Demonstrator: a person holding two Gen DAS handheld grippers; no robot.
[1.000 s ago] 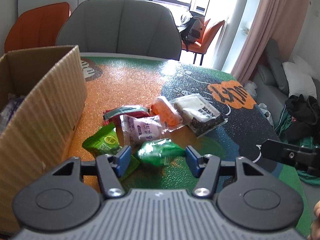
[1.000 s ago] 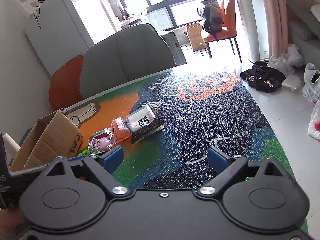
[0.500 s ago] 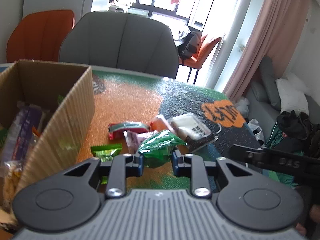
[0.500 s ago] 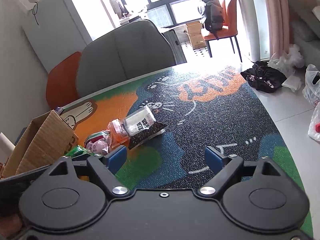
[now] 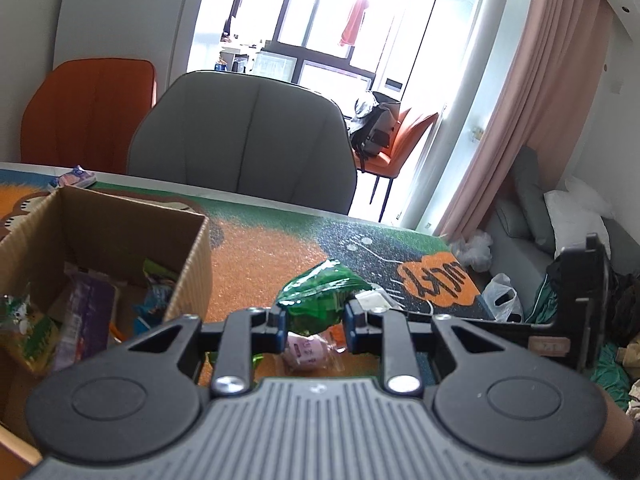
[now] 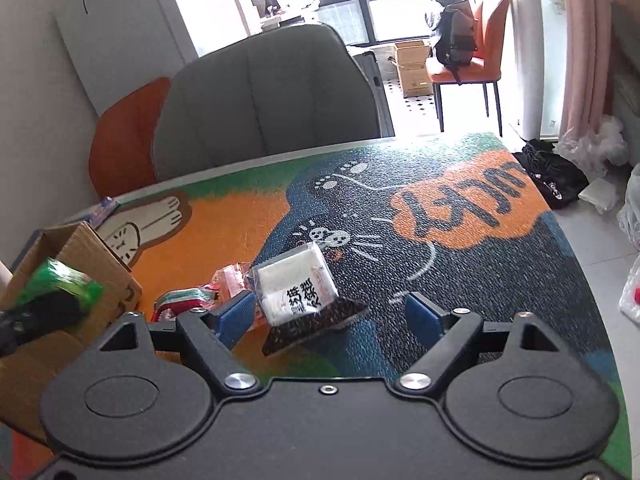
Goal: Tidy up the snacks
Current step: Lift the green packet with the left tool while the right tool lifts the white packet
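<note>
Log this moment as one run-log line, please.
left claw: shut on green snack packet, lifted beside cardboard box | right claw: open, over white snack pack | mat: snacks remain

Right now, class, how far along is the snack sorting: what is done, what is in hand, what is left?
Done: several snack packets already lie inside the cardboard box. In hand: the left hand-held gripper is shut on a green snack packet, lifted clear of the table. Left: the black-and-white packet, the red-striped packet and a pink one remain on the mat; the right hand-held gripper is open.
</note>
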